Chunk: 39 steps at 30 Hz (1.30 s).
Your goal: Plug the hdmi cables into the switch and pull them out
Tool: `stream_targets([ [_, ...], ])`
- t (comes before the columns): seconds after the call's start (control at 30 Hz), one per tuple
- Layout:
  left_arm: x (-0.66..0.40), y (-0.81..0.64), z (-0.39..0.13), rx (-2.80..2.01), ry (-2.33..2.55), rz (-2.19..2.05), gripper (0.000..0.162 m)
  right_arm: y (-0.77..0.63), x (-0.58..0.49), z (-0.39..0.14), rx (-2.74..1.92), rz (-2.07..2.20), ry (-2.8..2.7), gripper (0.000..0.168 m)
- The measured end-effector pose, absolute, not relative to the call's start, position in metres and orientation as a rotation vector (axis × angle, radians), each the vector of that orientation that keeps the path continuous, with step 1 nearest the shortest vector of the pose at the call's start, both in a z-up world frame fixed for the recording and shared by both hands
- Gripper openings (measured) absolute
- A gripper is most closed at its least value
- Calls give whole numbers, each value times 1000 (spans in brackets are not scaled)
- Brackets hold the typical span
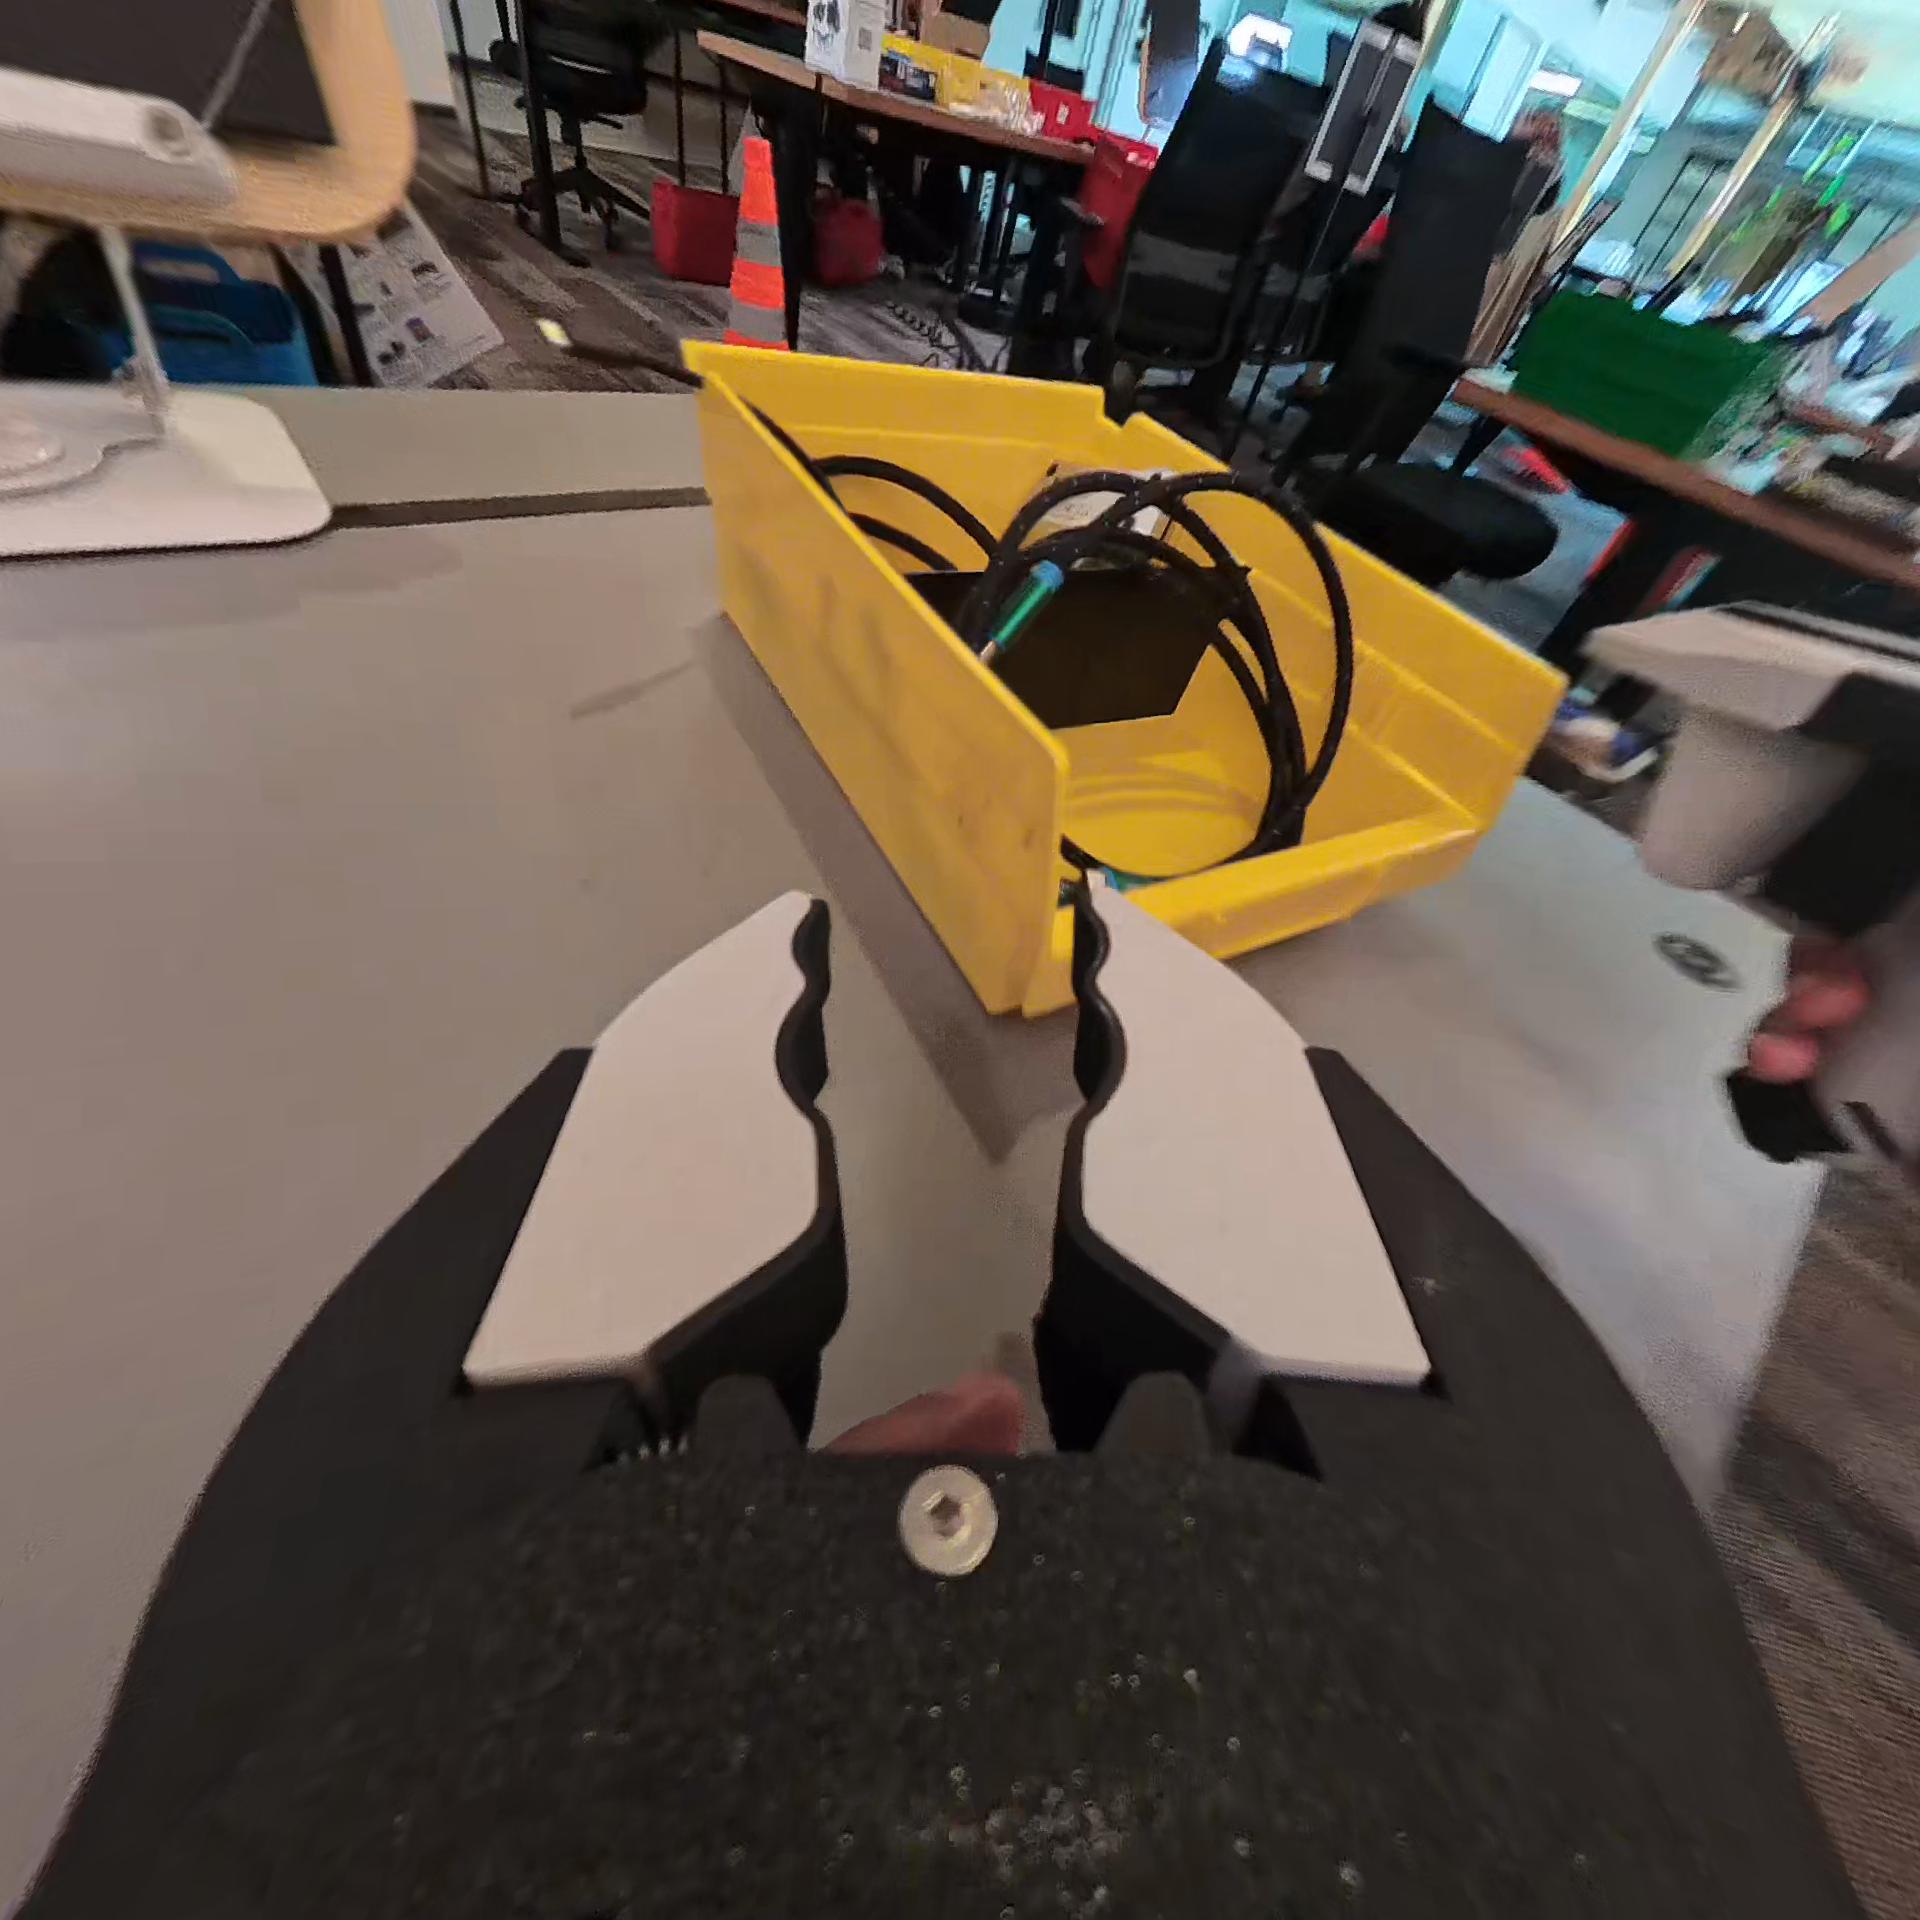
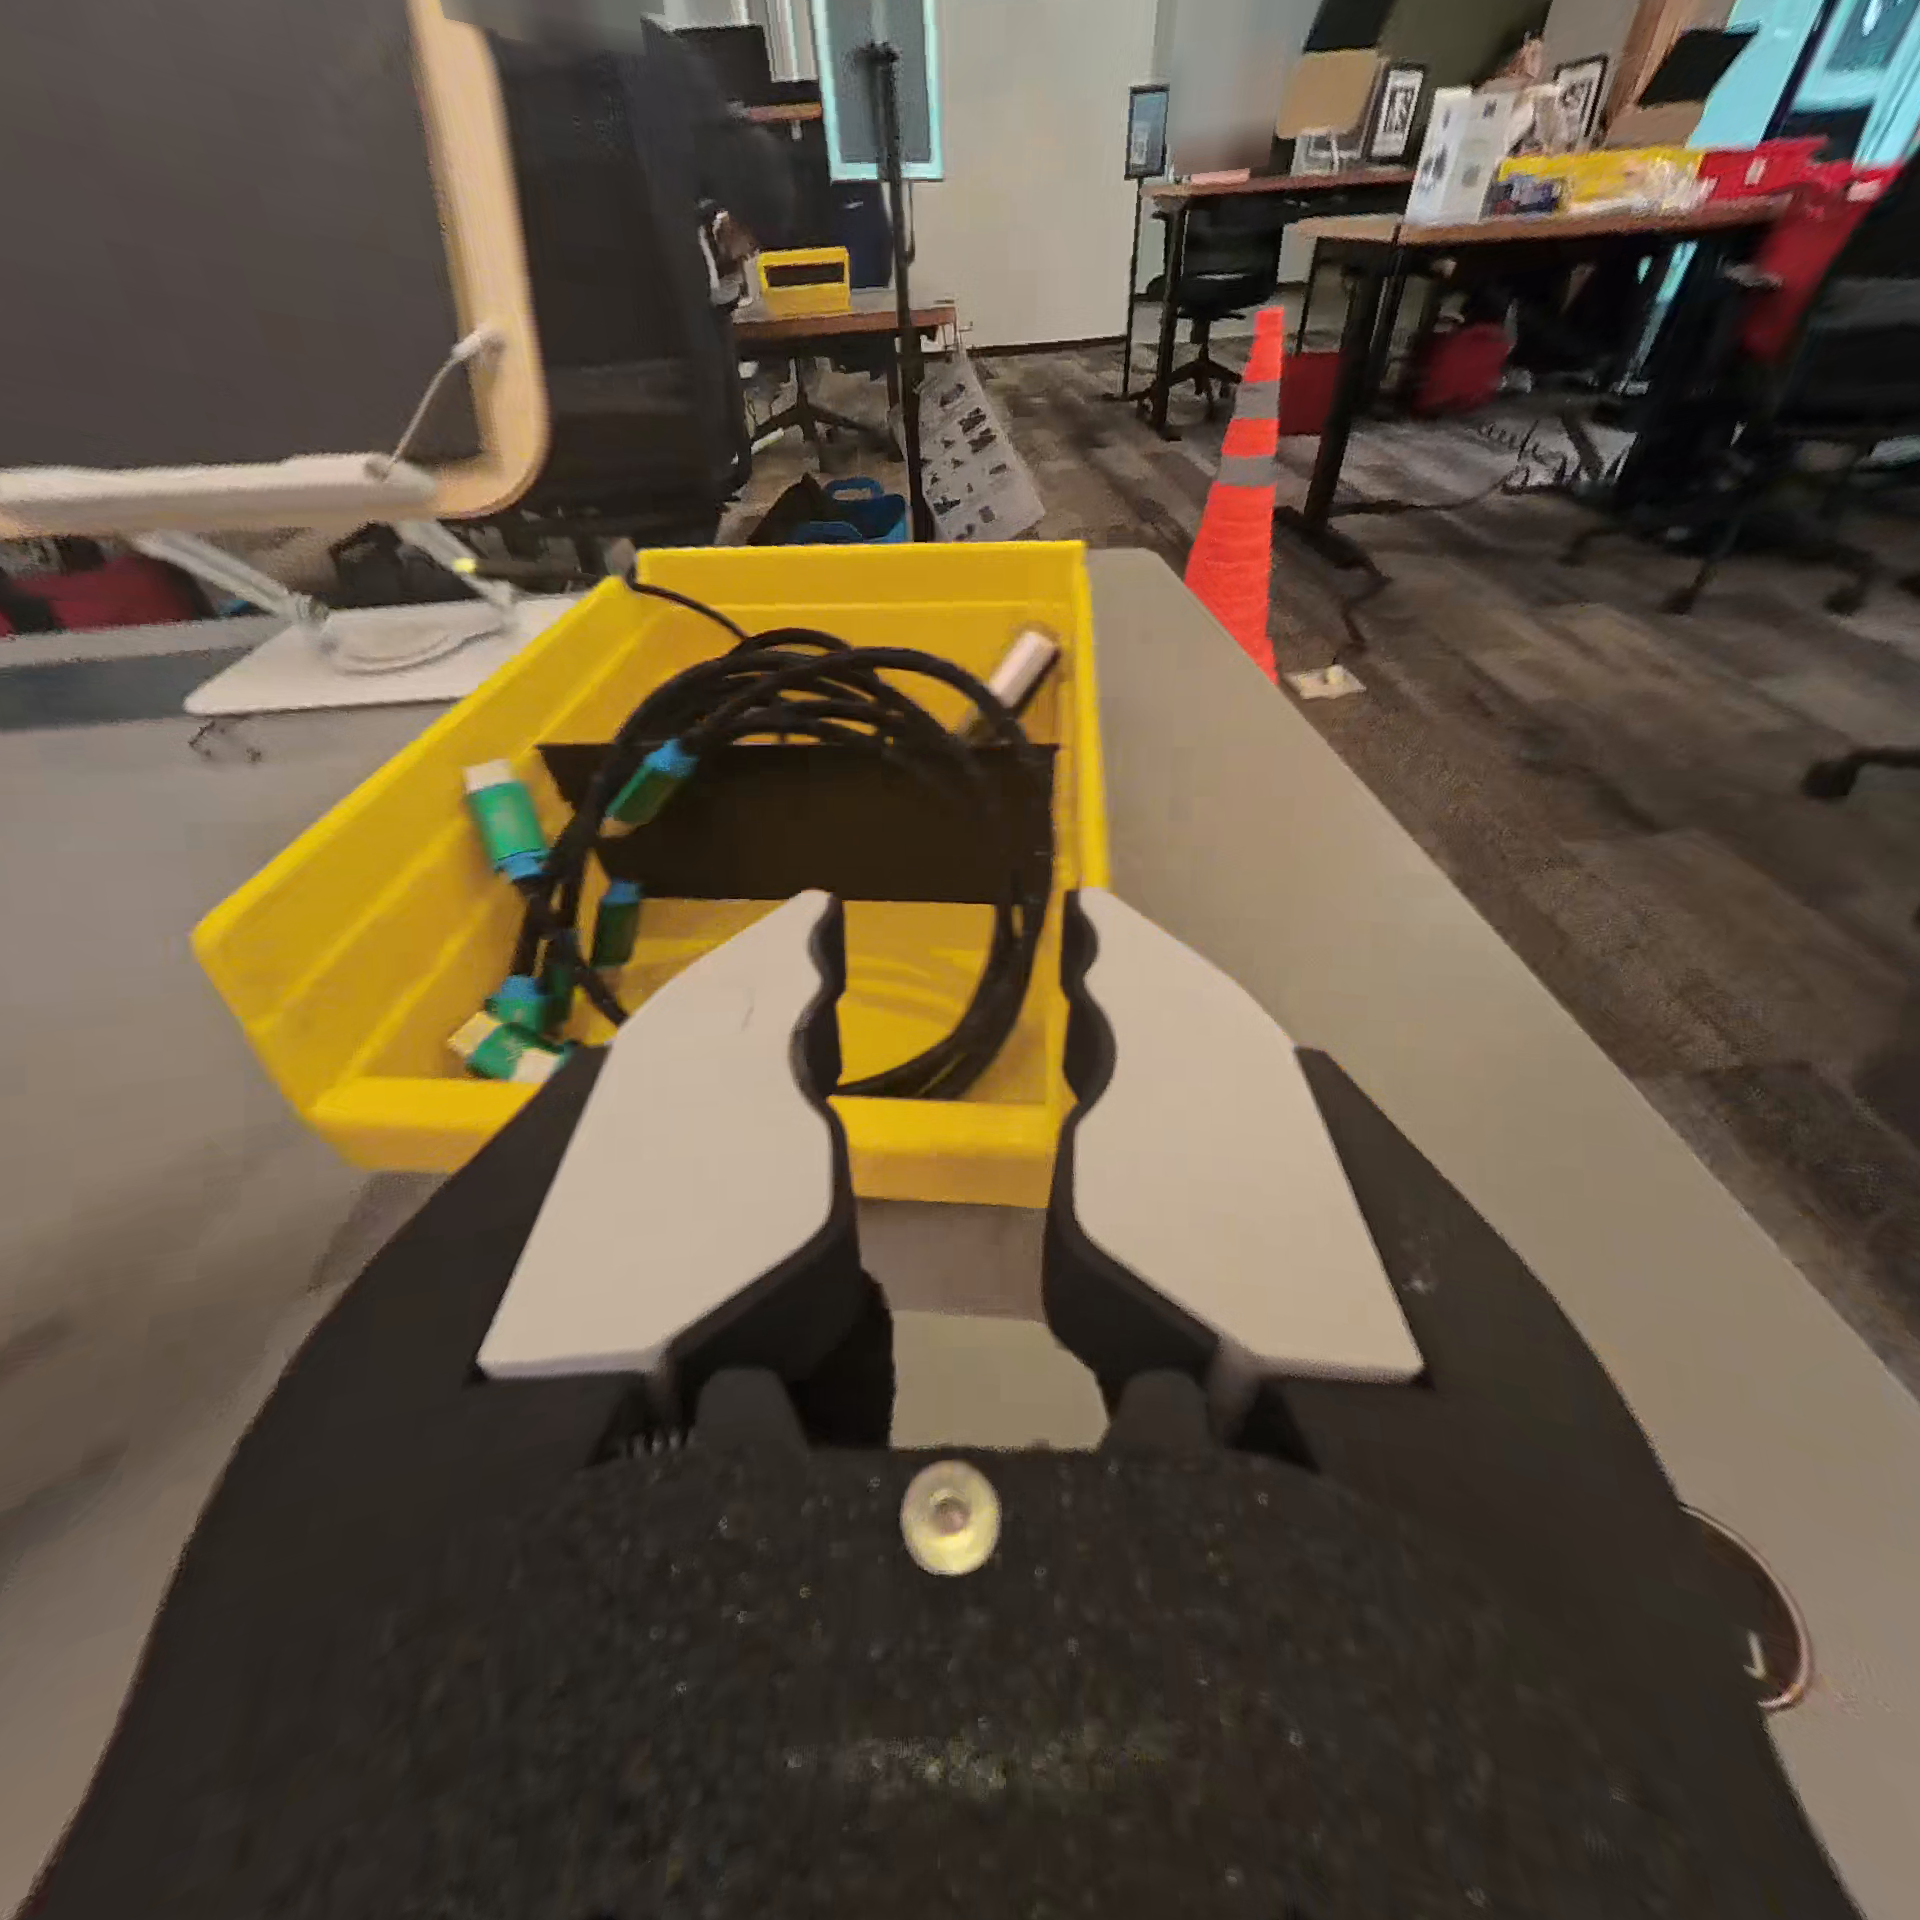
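In the middle of both views, a yellow plastic bin stands on the grey bench and holds the coiled black braided hdmi cables with green plugs, lying over the flat black switch. The left gripper, at the lower centre of its view, has its jaws wide apart and empty, just before the bin's near corner. The right gripper also has wide, empty jaws, in front of the bin's near wall.

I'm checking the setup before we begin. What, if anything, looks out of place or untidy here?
The HDMI cables are not laid out: they lie in a loose tangle inside the yellow bin, draped over the black switch, green plugs heaped at one side. Nothing looks spilled or damaged. Both grippers are open and empty.
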<state>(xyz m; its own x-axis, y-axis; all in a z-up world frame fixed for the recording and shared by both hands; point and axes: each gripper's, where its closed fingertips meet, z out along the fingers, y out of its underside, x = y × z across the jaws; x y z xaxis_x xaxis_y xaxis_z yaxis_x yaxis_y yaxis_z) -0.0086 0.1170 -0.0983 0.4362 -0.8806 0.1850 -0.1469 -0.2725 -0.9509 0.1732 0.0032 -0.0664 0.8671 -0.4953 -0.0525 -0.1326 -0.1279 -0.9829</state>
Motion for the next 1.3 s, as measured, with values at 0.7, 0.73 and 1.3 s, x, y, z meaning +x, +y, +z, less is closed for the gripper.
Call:
stream_targets([
  [0.7, -20, 186, -100, -1824, 732, -531, 4, 67, 145, -87, -1876, -417, 561, 2],
  [0.73, -38, 194, -94, -1811, 717, -492, 4, 77, 131, -81, -1859, -412, 535, 2],
  [1.3, -248, 264, -128, -1986, 642, -286, 42, 207, -79, -131, -1926, -127, 319, 3],
])
